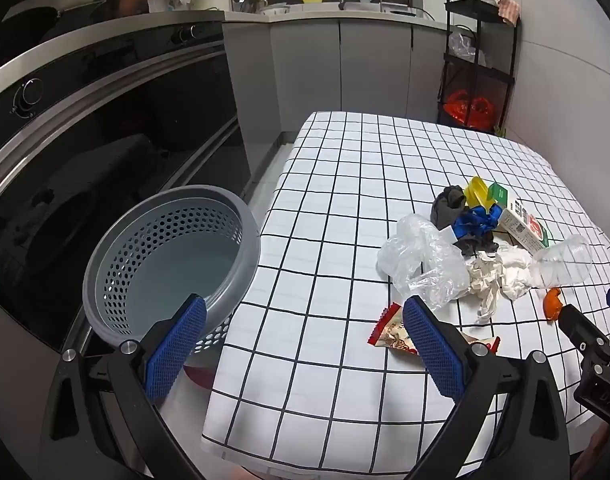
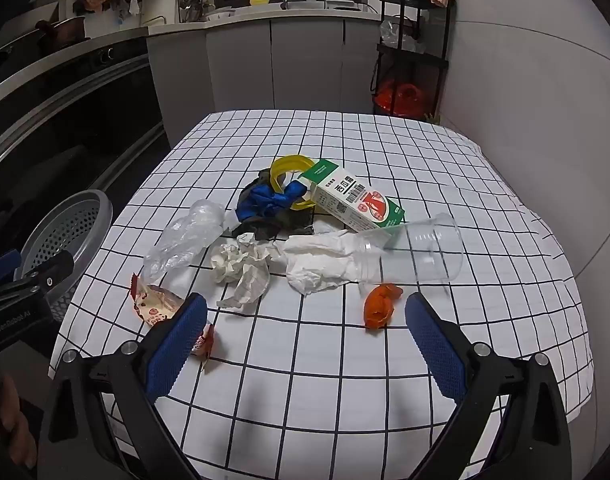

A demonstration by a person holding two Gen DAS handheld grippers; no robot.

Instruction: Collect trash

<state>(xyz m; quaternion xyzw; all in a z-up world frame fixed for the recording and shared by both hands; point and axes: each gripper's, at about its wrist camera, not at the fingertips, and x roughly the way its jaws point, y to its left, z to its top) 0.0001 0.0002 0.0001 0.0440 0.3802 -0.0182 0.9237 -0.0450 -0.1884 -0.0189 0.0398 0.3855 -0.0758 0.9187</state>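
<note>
Both tools empty, jaws spread wide: left tool (image 1: 305, 332), right tool (image 2: 305, 328). Trash heaped mid-frame on the counter (image 2: 345, 380): carton (image 2: 357, 202), cup (image 2: 421, 250), tissue (image 2: 317, 264), orange scrap (image 2: 379, 300), wrapper (image 2: 157, 306). Basket (image 1: 165, 256) at the left edge, looks empty. Suggest starting with the nearest loose piece, scrap or wrapper; pinch low, lift clear, release over the basket.

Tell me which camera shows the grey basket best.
The left wrist view. There the grey basket sits close, beside the table, its rim, perforated wall and empty floor all visible. The right wrist view catches only part of it at the left edge, partly hidden behind the left gripper.
</note>
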